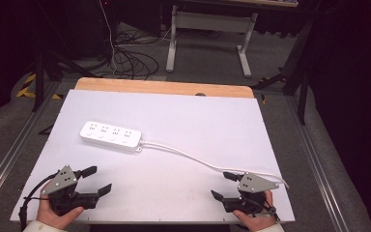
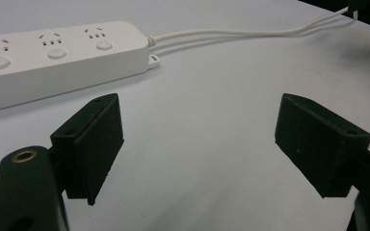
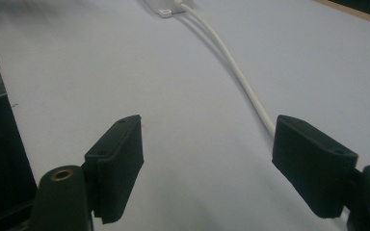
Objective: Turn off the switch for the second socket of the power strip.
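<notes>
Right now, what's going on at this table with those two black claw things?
A person sits at a white table, holding a gripper in each hand. The left gripper and the right gripper both rest near the front edge, jaws open and holding nothing. A white power strip lies untouched farther back, and its cord runs across the table toward the right gripper.

I'm looking into what reads as a lab or test room, not a home. My tabletop [image 1: 212, 121] is a bare white sheet laid over a wooden board, flanked by aluminium rails [image 1: 7, 154]. Grey carpet runs beyond it, strewn with a tangle of black cables [image 1: 130, 63]. A white-framed workbench [image 1: 210, 29] stands farther back, and yellow-black hazard tape [image 1: 26, 87] marks the floor at left.
</notes>
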### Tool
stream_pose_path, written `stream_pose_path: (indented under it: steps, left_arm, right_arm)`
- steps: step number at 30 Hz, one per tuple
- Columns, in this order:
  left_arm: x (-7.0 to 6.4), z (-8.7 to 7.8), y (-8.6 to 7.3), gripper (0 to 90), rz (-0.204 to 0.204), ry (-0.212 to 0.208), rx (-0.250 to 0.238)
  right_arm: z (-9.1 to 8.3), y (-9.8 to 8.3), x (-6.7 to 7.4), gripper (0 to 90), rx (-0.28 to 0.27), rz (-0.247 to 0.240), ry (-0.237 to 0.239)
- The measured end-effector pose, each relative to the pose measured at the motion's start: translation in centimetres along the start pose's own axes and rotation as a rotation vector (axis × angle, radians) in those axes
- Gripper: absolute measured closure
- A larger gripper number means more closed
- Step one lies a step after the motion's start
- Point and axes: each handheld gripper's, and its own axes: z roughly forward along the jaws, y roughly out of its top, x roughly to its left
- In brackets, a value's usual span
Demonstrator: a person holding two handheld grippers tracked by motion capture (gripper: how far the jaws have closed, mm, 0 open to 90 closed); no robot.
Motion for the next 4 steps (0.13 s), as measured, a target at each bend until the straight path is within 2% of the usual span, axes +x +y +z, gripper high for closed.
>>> stream_pose_path:
  steps: [4]
  left_arm:
    - [-0.17, 0.11, 0.09, 17.7, 0.039, -0.006, 0.002]
  right_arm:
    - [0.09, 0.02, 0.01, 26.4, 0.001, -0.002, 0.003]
